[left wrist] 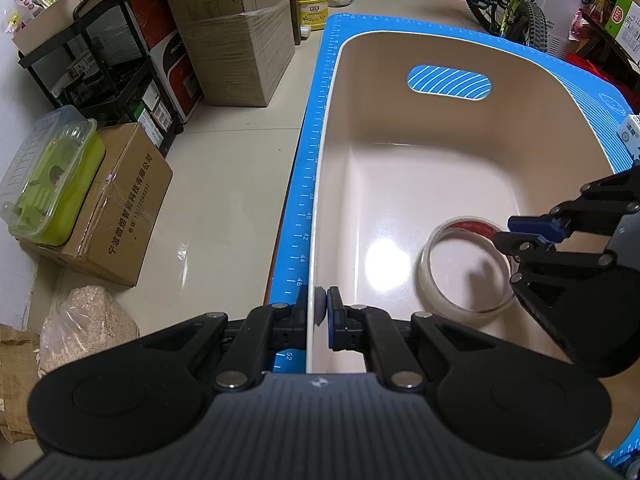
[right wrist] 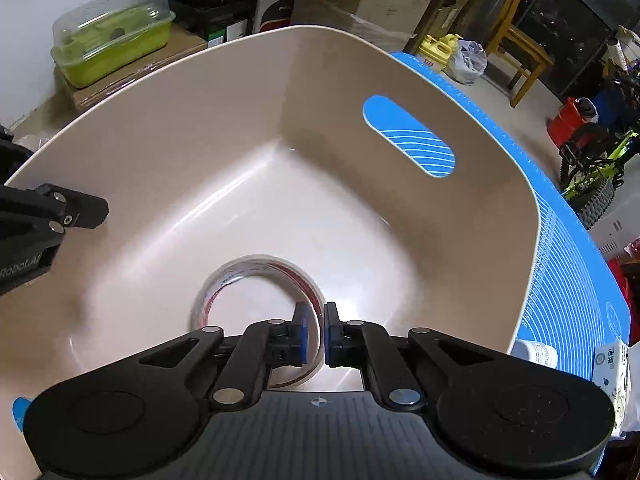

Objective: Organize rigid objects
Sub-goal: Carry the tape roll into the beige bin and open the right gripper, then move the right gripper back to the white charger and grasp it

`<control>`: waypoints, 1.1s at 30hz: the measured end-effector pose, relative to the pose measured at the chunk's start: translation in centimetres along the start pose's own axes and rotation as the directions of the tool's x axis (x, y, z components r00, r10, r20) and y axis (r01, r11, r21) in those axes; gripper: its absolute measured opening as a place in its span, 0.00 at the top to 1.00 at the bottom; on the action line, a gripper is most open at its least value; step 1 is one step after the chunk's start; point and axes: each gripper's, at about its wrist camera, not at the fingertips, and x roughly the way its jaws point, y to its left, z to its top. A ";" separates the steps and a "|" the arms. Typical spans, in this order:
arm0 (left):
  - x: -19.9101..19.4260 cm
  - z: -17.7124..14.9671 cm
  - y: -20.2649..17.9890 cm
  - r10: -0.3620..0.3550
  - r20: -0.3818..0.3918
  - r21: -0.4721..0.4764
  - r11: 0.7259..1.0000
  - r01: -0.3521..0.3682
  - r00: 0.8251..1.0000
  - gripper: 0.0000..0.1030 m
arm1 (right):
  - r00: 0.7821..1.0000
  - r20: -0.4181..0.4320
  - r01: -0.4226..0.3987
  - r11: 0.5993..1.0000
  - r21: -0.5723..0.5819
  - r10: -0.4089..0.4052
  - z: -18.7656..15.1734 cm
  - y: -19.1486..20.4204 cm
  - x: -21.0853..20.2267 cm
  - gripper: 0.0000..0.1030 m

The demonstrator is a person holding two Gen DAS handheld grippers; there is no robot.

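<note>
While the left claw (left wrist: 321, 312) pinches the near-left rim of the beige bin (left wrist: 400, 184), its blue pads closed on the thin wall from either side, the right claw (right wrist: 314, 334) reaches down inside the bin. Between the right claw's fingers stands a narrow gap with the wall of the clear tape roll (right wrist: 256, 268) running through it; the pads do not seem to press on it, though the near part of the roll is hidden behind the fingers. The roll sits on the bin's floor toward the near right corner in the left wrist view, its red-printed core showing only faintly through the clear windings. From that same view the right claw covers the roll's right edge, and its fingertips are hard to separate. The bin stands on a blue mat (left wrist: 308, 184) with ruler marks, seen also through the bin's handle slot. A white carton (right wrist: 610, 364) lies on the mat at the picture's edge, cut off, its print too small to read.
</note>
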 end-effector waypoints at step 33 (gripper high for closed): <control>-0.3 -0.2 0.2 -0.005 0.009 0.004 1.000 0.005 1.000 0.91 | 0.987 0.094 0.087 0.924 0.373 -0.131 -14.3 -16.4 -4.8 0.22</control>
